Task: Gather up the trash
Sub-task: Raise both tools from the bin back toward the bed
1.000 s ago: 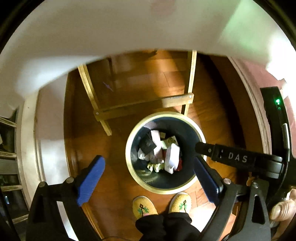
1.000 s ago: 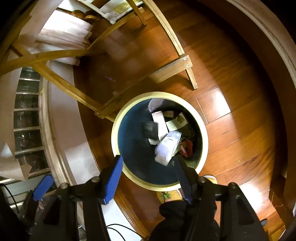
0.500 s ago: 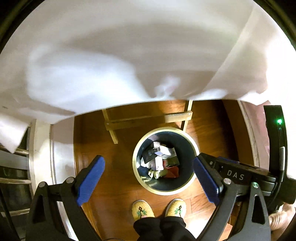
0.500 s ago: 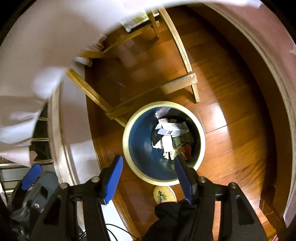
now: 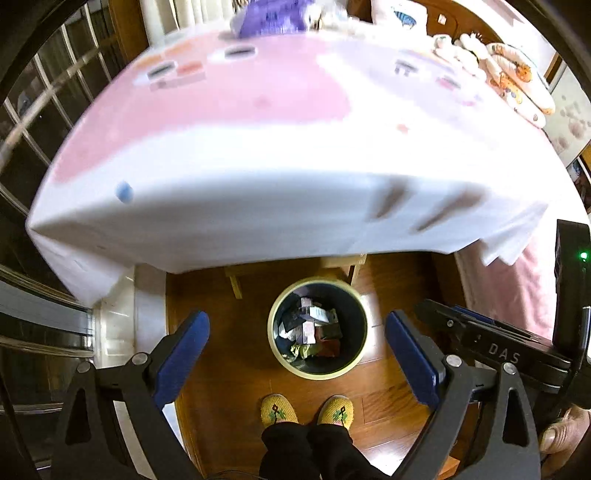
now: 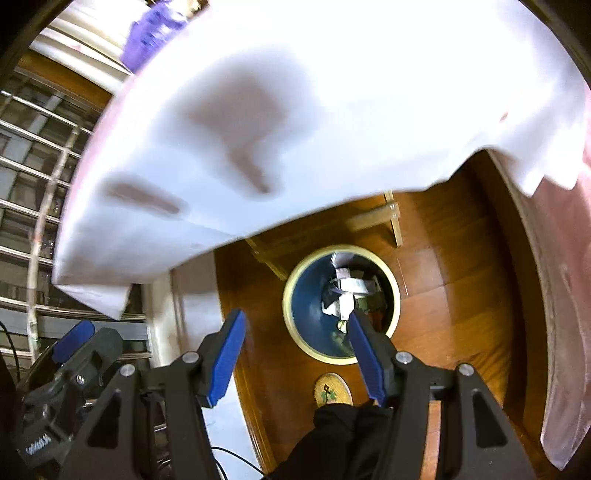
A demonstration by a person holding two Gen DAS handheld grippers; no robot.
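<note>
A round dark bin (image 5: 275, 321) (image 6: 306, 295) with a pale rim stands on the wooden floor, holding crumpled paper and wrappers (image 5: 310, 328) (image 6: 347, 291). High above it, my left gripper (image 5: 297, 325) is open with nothing between its blue pads. My right gripper (image 6: 297, 325) is also open and empty, off to the bin's left in its own view. A table under a white and pink cloth (image 5: 280, 147) (image 6: 295, 110) fills the upper half of both views, with small scraps (image 5: 162, 70) blurred on top.
A person's slippered feet (image 5: 306, 408) stand just before the bin. Wooden table legs (image 6: 391, 218) rise behind the bin. A glazed door (image 5: 33, 122) is on the left, pink bedding (image 5: 524, 288) on the right. A purple thing (image 5: 269, 14) lies at the table's far edge.
Both grippers have risen well above the bin, which now looks smaller. The table's cloth top has come into view from above. Both stay open and empty.
</note>
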